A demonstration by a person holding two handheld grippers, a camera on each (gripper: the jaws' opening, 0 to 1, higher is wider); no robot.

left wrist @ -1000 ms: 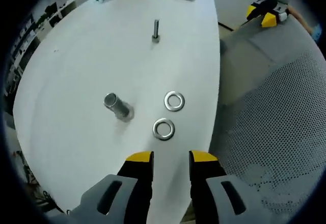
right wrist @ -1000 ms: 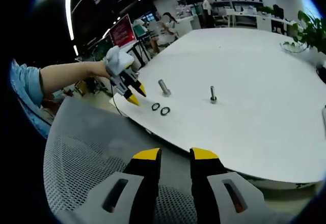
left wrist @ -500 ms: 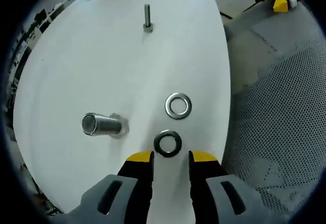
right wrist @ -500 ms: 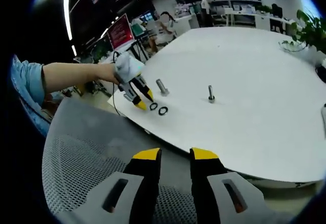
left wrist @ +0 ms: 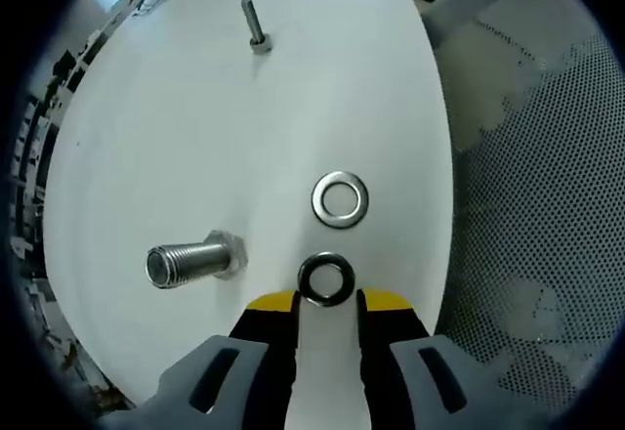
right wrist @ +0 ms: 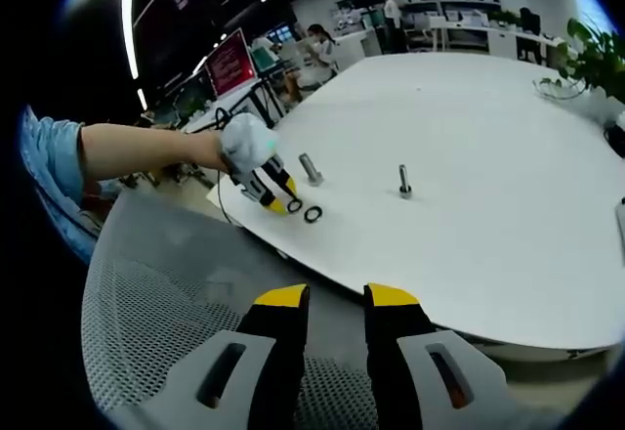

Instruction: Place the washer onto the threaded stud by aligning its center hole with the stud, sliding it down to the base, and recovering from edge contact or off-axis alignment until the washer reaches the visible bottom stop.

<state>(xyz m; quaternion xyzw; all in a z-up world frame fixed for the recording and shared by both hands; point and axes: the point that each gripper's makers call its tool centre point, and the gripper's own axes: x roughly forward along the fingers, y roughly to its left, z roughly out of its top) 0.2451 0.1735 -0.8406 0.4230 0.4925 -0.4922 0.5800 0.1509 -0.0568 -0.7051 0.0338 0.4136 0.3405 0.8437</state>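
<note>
- Left gripper (left wrist: 326, 301): seen at 6 o'clock in the left gripper view, yellow tips set on the white table (left wrist: 195, 137), jaws narrowly parted with a slim gap between them.
- Dark washer (left wrist: 326, 279): lies flat on the table just at the tips, straddling the gap; nothing is clamped; contact with the tips cannot be told.
- Second washer (left wrist: 340, 199): silvery, flat on the table, just beyond the dark one toward 12 o'clock, apart from it.
- Large threaded stud (left wrist: 187, 261): sits at 9 o'clock of the dark washer, hex base on the table, threaded end pointed toward the camera; no washer is seen on it.
- Small bolt (left wrist: 255, 27): stands upright on its head well apart, toward 12 o'clock near the far table area.
- Mesh chair back (left wrist: 532, 215): grey, seen off the table edge at 3 o'clock.
- Right gripper (right wrist: 336, 301): at 6 o'clock in the right gripper view, held over the grey mesh, well short of the table edge; jaws narrowly parted, nothing between them.
- In the right gripper view the left gripper (right wrist: 274, 195) is seen at 10 o'clock, held by a gloved hand (right wrist: 244, 145) with a bare forearm and blue sleeve (right wrist: 51, 161), tips down at the table's near edge.
- There the silvery washer (right wrist: 312, 214) lies just right of those tips, the large stud (right wrist: 312, 168) just beyond, the small bolt (right wrist: 404, 182) further toward 1 o'clock.
- The dark washer is too small to be separated from the tips in that view.
</note>
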